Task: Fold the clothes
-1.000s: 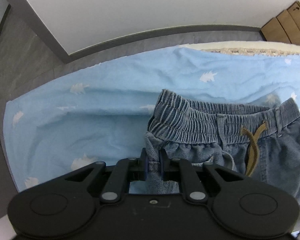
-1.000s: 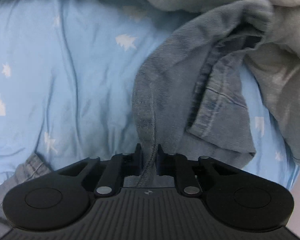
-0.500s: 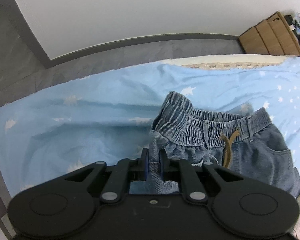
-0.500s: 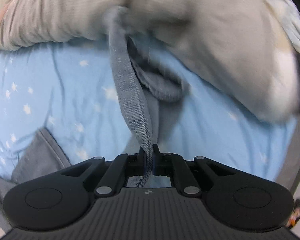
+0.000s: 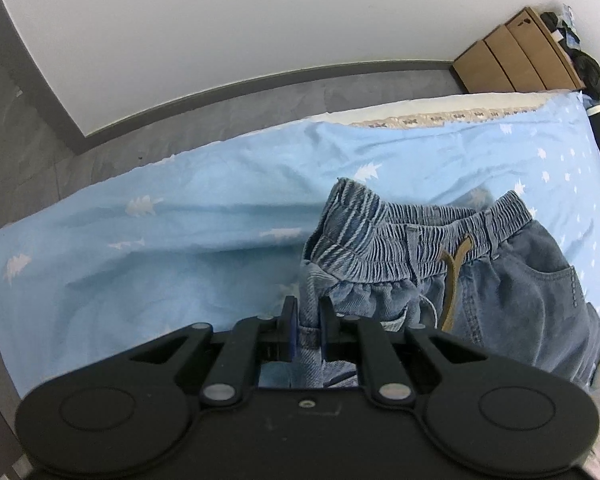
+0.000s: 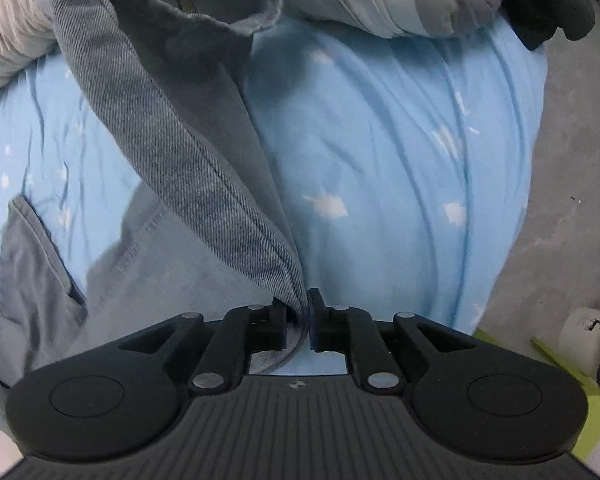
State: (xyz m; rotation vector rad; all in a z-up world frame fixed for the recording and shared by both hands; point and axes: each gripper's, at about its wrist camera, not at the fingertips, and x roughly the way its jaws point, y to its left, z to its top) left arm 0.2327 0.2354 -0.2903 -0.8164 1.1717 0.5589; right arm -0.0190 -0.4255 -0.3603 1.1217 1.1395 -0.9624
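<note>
Blue bedsheet (image 5: pixel 204 248) lay under the jeans (image 5: pixel 512 288). Left hand-held gripper (image 5: pixel 306 312) pinched the waist; right hand-held gripper (image 6: pixel 298 312) pinched a leg seam. Even tension would likely suit any fold.

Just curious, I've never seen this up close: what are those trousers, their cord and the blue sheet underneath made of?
The trousers look like soft washed denim: diagonal weave, stitched seams, gathered elastic waist. The cord seems a flat tan lace, perhaps suede or cotton; hard to tell. The sheet looks like thin matt cotton, creased, with white printed shapes.
</note>
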